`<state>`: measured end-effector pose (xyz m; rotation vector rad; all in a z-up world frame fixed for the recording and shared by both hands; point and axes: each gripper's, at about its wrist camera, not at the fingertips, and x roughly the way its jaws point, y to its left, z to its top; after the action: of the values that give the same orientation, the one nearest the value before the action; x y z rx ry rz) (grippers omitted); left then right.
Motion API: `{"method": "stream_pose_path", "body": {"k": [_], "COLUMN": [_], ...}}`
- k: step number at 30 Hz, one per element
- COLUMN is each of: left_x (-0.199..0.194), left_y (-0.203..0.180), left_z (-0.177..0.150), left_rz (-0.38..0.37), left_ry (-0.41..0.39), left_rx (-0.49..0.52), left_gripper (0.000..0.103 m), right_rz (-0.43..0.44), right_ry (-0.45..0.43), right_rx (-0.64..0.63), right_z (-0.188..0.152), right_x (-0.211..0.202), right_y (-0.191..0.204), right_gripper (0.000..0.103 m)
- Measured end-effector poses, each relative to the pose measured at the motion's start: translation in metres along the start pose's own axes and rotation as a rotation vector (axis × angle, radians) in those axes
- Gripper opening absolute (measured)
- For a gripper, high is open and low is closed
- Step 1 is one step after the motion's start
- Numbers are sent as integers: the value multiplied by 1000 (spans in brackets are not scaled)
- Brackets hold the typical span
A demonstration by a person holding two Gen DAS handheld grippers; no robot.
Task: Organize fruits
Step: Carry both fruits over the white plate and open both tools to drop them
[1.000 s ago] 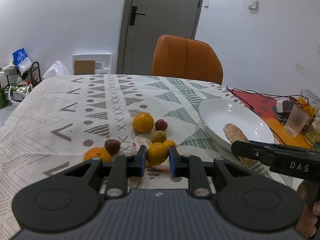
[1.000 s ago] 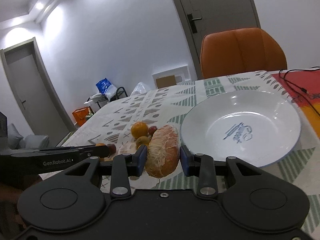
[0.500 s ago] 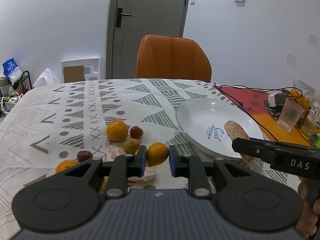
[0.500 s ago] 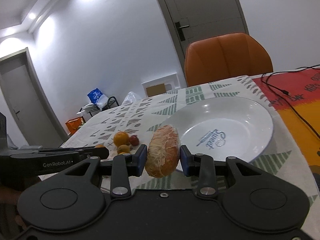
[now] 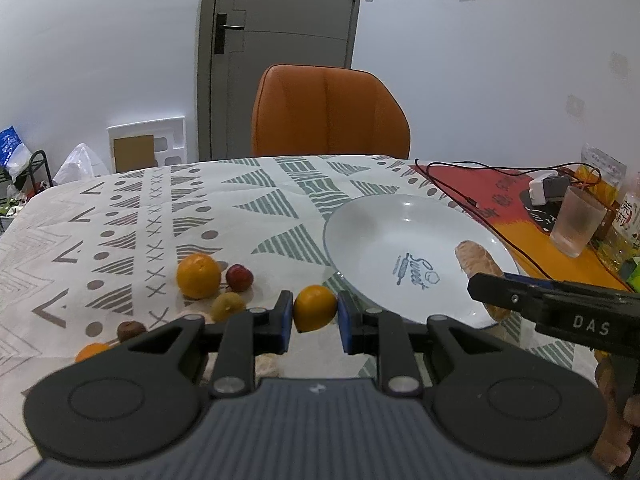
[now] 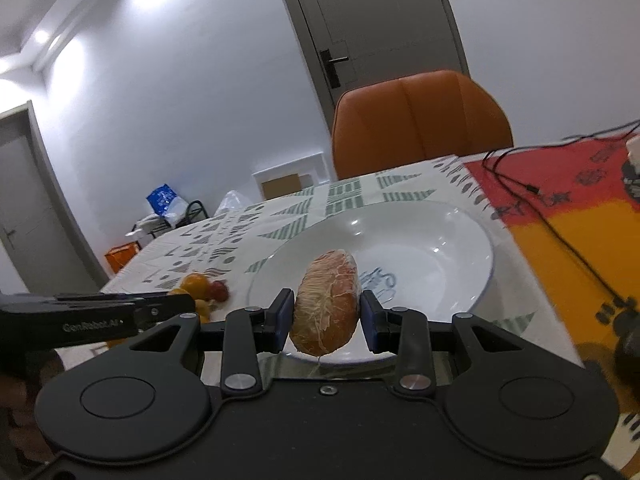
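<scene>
Left gripper (image 5: pixel 313 314) clamped on a small orange (image 5: pixel 314 307), lifted clear of the counter (image 5: pixel 240 208) just short of the white plate (image 5: pixel 372 232), likely bound for it. Right gripper (image 6: pixel 325 318) pinches a peeled citrus piece (image 6: pixel 326 306) over the plate's near rim, seemingly ready to drop it. Other fruits (image 5: pixel 199 275) sit loose, left of the plate.

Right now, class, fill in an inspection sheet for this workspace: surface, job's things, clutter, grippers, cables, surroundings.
Surface: patterned tablecloth, red-orange mat at right.
Job's things: white plate; loose fruit on the cloth.
Clutter: cup, packets behind it.
Grippers: left gripper shut on orange; right gripper shut on peeled segment over the plate.
Cables: black cable across the mat to an adapter.
Surroundings: orange chair, door, white walls.
</scene>
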<state>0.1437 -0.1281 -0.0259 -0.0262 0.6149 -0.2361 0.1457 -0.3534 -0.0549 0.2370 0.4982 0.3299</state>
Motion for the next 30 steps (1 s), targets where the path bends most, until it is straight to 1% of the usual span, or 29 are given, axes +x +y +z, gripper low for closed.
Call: {"method": "stream_pose_path", "body": {"k": [2, 5, 6, 7, 13, 21, 22, 23, 26, 27, 30], "left_x": [2, 6, 8, 9, 20, 31, 31, 31, 32, 32, 31], "left_y": [-3, -8, -10, -12, -23, -42, -43, -44, -45, -44, -40], "left_z": [1, 3, 4, 4, 7, 19, 21, 23, 25, 25, 23], "left_rz": [-5, -15, -18, -20, -42, -76, -74, -69, -62, -59, -44], "left_ry": [-1, 2, 2, 4, 13, 3, -3, -7, -4, -1, 19], "left_rx": [5, 12, 15, 18, 30, 66, 66, 67, 69, 70, 70], "left_gripper": [22, 22, 22, 22, 22, 23, 23, 26, 27, 29, 37], "right_rz": [-20, -55, -56, -52, -50, -59, -60, -62, -57, -54, -53], "right_ry": [0, -11, -15, -21, -18, -21, -20, -20, -15, -15, -12], "right_rx": [0, 13, 13, 13, 14, 40, 42, 44, 46, 45, 40], "right_z": [2, 3, 3, 2, 0, -3, -3, -3, -4, -4, -5], "right_x": [2, 1, -1, -2, -9, -16, -16, -16, -15, -15, -12], "right_y": [-3, -9, -9, -10, -13, -21, -22, -22, -22, -21, -19], "right_gripper": [35, 42, 48, 51, 54, 58, 58, 58, 59, 61, 68]}}
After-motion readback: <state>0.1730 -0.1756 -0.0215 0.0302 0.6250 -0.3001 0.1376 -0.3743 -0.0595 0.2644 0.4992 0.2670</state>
